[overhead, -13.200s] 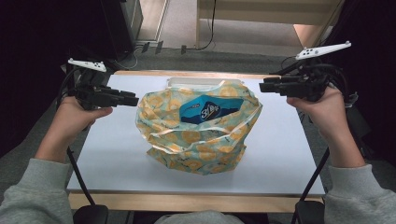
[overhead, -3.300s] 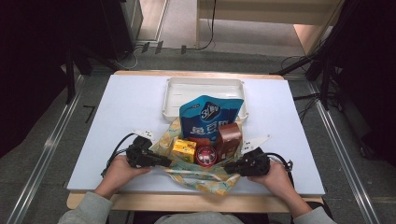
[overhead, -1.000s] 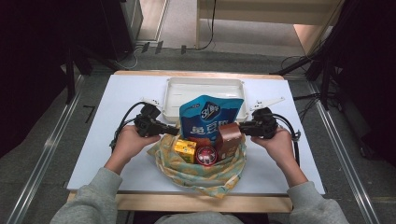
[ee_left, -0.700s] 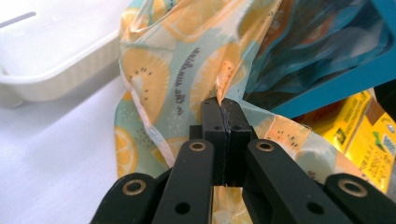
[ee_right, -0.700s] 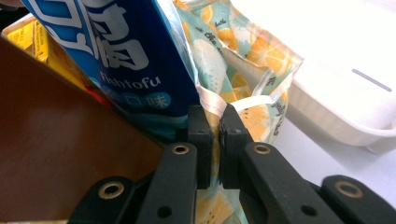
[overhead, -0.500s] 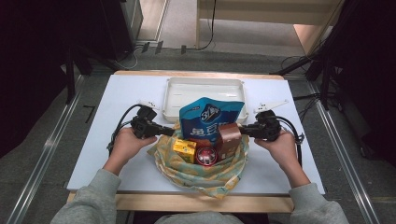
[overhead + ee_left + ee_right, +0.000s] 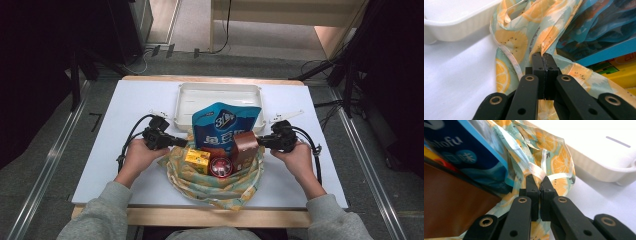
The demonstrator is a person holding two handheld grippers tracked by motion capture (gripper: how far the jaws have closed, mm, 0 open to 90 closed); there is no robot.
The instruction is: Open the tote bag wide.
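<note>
now both grippers pinch the rim of the lemon-print bag [image 7: 212, 176], one on each side. the left gripper [image 7: 180, 142] has its jaws clamped flat on a fold of the bag's edge, as the left gripper view shows [image 7: 544, 56], with the thin fabric rising out from between the tips. the right gripper [image 7: 262, 142] has been closing in the last moment, and the right gripper view shows its tips [image 7: 537, 181] nipping the bag's pale hem strip, the jaws nearly touching.

the bag lies opened out on the white table [image 7: 100, 160], near the person's edge, just in front of the white tray [image 7: 217, 92]. inside it stands a blue snack pouch [image 7: 226, 127], upright and leaning toward the tray. a brown box [image 7: 245, 150] stands beside the pouch on the right, a yellow box [image 7: 197, 161] lies on the left, and a round red tin [image 7: 221, 166] sits between the two boxes. the bag's sides are pushed low around these things.
</note>
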